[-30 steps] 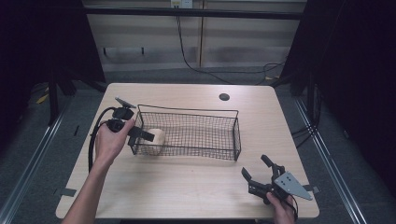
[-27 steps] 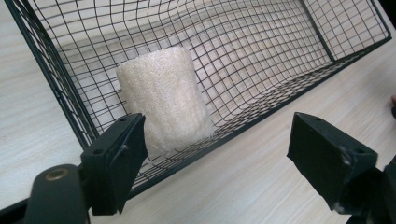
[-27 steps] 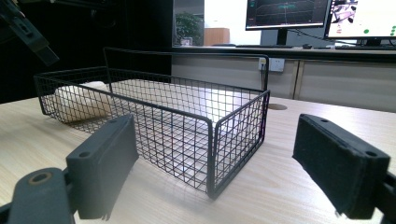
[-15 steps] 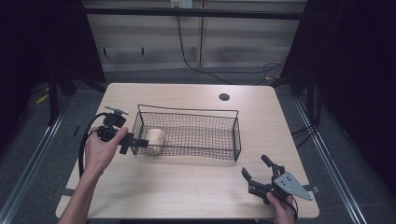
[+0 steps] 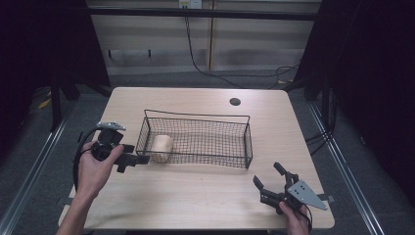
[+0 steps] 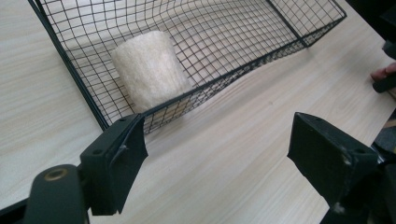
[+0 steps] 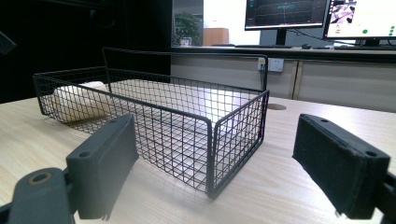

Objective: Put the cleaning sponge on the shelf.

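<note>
A black wire basket (image 5: 198,117) stands in the middle of the wooden table (image 5: 195,196). Inside its left end lies a cream cylindrical roll (image 5: 161,147), on its side. My left gripper (image 5: 134,155) is open, outside the basket's front left corner, jaws pointing at it. In the left gripper view the roll (image 6: 149,65) sits behind the basket's mesh wall (image 6: 243,70), and the left gripper (image 6: 217,126) holds nothing. My right gripper (image 5: 265,174) is open near the table's front right. It (image 7: 215,123) faces the basket's right end (image 7: 210,126), with the roll (image 7: 77,102) far back.
A round cable hole (image 5: 235,102) is in the table behind the basket. Monitors (image 7: 285,11) stand on a desk beyond the table. The other hand's fingertip (image 6: 385,72) shows at the right edge of the left gripper view. Bare tabletop lies in front of the basket.
My left gripper has drawn back from the basket's left end, moving left and toward the person, still open. The roll stays in the basket. The right gripper has not moved.
</note>
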A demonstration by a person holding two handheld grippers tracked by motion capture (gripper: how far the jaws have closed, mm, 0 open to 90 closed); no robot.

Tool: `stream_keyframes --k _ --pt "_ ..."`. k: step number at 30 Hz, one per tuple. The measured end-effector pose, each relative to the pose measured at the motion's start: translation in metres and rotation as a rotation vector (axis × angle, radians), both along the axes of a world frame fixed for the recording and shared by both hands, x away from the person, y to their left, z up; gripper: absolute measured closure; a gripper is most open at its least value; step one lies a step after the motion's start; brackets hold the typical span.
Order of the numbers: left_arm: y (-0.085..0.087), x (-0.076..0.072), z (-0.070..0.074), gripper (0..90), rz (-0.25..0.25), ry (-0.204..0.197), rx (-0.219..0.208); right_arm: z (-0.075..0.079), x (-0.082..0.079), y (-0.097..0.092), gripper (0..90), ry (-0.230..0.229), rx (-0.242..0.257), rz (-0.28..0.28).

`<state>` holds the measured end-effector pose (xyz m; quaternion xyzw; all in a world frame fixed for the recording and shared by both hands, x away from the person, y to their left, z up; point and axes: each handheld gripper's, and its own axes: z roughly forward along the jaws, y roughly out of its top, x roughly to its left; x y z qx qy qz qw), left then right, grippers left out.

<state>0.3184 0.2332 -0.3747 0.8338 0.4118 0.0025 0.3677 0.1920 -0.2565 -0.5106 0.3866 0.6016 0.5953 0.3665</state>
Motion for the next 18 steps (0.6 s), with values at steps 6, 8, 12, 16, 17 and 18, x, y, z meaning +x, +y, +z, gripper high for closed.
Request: stream_keyframes --k 6,8,12,16,17,18 --pt "0.005 -0.012 -0.004 18.9 -0.019 -0.014 -0.012 0.000 0.000 0.000 13.0 0.000 -0.001 -0.001" --pt "0.008 -0.016 -0.007 18.9 -0.007 -0.012 -0.019 0.000 0.000 0.000 13.0 0.001 0.000 0.000" --pt "0.014 -0.023 -0.015 19.3 0.028 0.014 -0.045 0.000 0.000 0.000 13.0 0.001 0.000 0.000" --pt "0.019 -0.034 -0.018 19.3 0.048 -0.005 -0.061 0.000 0.000 0.000 13.0 0.001 0.000 0.000" --pt "0.022 -0.037 -0.020 19.3 0.051 -0.012 -0.058 0.000 0.000 0.000 13.0 0.000 -0.001 -0.001" --pt "0.025 -0.041 -0.022 19.3 0.073 -0.027 -0.064 0.000 0.000 0.000 13.0 0.000 0.000 0.000"
